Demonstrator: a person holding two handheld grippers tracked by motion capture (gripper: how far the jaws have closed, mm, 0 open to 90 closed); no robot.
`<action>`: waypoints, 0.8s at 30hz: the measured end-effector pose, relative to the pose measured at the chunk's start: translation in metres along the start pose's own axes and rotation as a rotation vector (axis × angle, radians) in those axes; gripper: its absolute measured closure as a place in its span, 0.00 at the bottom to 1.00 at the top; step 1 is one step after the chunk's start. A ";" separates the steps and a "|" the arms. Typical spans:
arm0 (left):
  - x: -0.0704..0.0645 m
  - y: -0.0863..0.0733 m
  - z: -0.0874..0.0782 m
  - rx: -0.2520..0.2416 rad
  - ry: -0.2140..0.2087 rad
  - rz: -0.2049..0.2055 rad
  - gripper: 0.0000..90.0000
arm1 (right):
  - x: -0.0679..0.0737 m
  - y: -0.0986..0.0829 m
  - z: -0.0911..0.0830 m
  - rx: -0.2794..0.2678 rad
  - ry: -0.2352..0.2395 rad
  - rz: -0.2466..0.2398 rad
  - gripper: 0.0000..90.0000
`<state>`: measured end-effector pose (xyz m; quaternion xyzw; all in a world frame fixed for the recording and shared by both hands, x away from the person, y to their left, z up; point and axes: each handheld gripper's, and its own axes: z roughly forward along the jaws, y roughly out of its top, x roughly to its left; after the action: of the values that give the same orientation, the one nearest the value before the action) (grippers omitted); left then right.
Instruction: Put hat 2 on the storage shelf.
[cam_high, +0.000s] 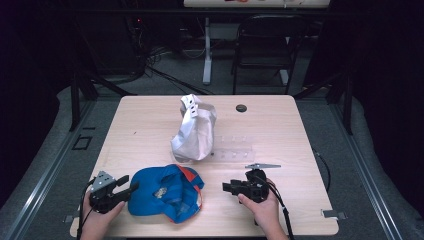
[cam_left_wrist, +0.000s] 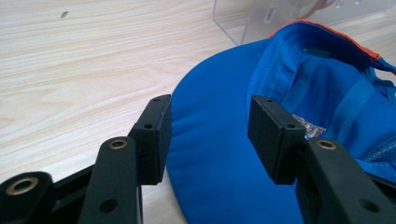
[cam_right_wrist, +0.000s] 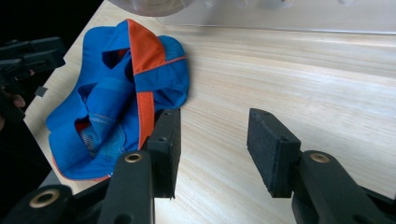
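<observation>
A blue cap (cam_high: 167, 192) with orange trim lies upside down near the table's front edge. My left gripper (cam_high: 129, 183) is at its left side and stands open. In the left gripper view the blue cap's brim (cam_left_wrist: 215, 154) lies between and below the spread jaws of my left gripper (cam_left_wrist: 210, 116), which hold nothing. My right gripper (cam_high: 226, 187) points left at the cap from a short way off, open and empty. In the right gripper view my right gripper (cam_right_wrist: 215, 135) hovers over bare wood, with the blue cap (cam_right_wrist: 116, 102) beyond its left jaw.
A white cap (cam_high: 195, 130) sits on a clear plastic stand (cam_high: 232, 150) mid-table. A small black disc (cam_high: 241, 108) lies near the far edge. A dark folding chair (cam_high: 265, 40) and cables are on the floor behind the wooden table (cam_high: 300, 200).
</observation>
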<state>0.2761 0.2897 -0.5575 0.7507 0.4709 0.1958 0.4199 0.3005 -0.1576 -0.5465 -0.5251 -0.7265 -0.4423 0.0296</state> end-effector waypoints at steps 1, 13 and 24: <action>0.002 -0.001 -0.002 -0.004 0.009 -0.011 0.55 | 0.000 0.000 0.002 0.002 0.004 0.003 0.61; 0.001 -0.006 -0.009 0.000 0.049 -0.022 0.53 | 0.019 -0.004 0.028 0.071 0.115 0.033 0.62; -0.001 -0.015 -0.014 0.026 0.076 -0.010 0.52 | 0.025 -0.009 0.058 0.173 0.188 0.047 0.62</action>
<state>0.2579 0.2976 -0.5613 0.7456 0.4929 0.2159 0.3931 0.3065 -0.1004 -0.5743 -0.4937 -0.7434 -0.4245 0.1530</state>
